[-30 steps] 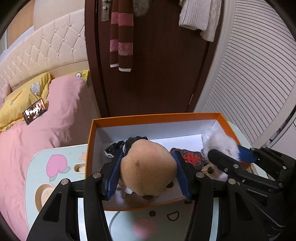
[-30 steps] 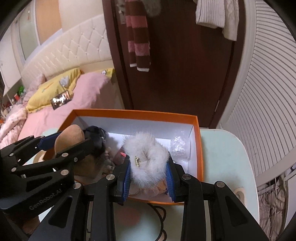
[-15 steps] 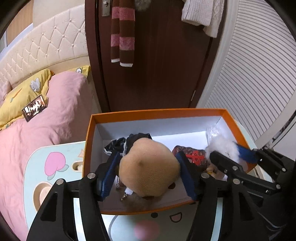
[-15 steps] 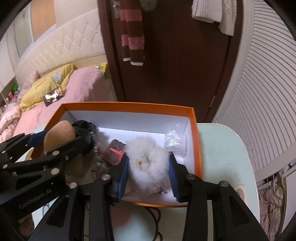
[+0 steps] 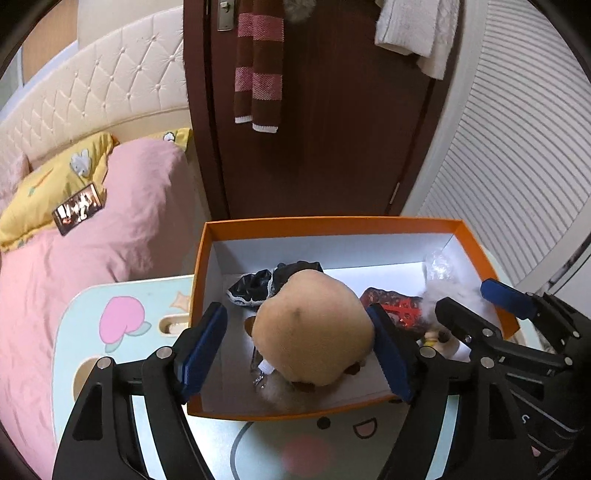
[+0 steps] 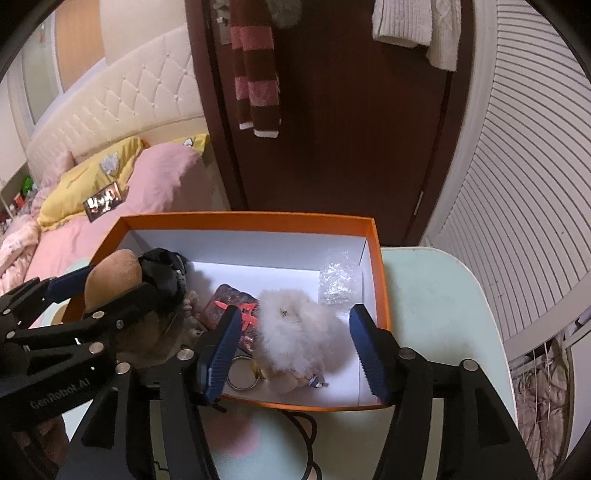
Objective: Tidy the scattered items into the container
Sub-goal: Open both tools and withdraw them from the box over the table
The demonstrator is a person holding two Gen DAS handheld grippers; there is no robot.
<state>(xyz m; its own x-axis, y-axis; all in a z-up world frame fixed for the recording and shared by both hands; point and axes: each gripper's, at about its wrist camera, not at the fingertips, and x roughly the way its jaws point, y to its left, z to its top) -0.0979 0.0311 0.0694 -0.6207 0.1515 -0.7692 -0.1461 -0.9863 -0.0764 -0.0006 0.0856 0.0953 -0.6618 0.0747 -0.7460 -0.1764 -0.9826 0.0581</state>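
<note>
An orange box (image 5: 332, 222) with a white inside stands on a pale blue cartoon table (image 5: 122, 325). A tan plush toy (image 5: 314, 332) lies in its left half; my left gripper (image 5: 299, 354) is open around it, pads apart from it. A white fluffy keychain toy (image 6: 295, 332) lies in the right half; my right gripper (image 6: 295, 350) is open around it. A black pouch (image 5: 266, 288), a red patterned item (image 6: 232, 306) and a clear plastic wrap (image 6: 338, 280) also lie in the box (image 6: 380, 280).
A dark brown door (image 5: 332, 129) with a hanging striped scarf (image 5: 258, 70) and white knit (image 5: 410, 29) stands behind the box. A bed with pink duvet (image 5: 92, 240) and a phone (image 5: 79, 208) is to the left. A slatted white panel (image 5: 517, 147) is to the right.
Both grippers have opened and let go: the left released the tan plush, the right released the white fluffy toy. Both toys now rest in the box. Both grippers drew back a little.
</note>
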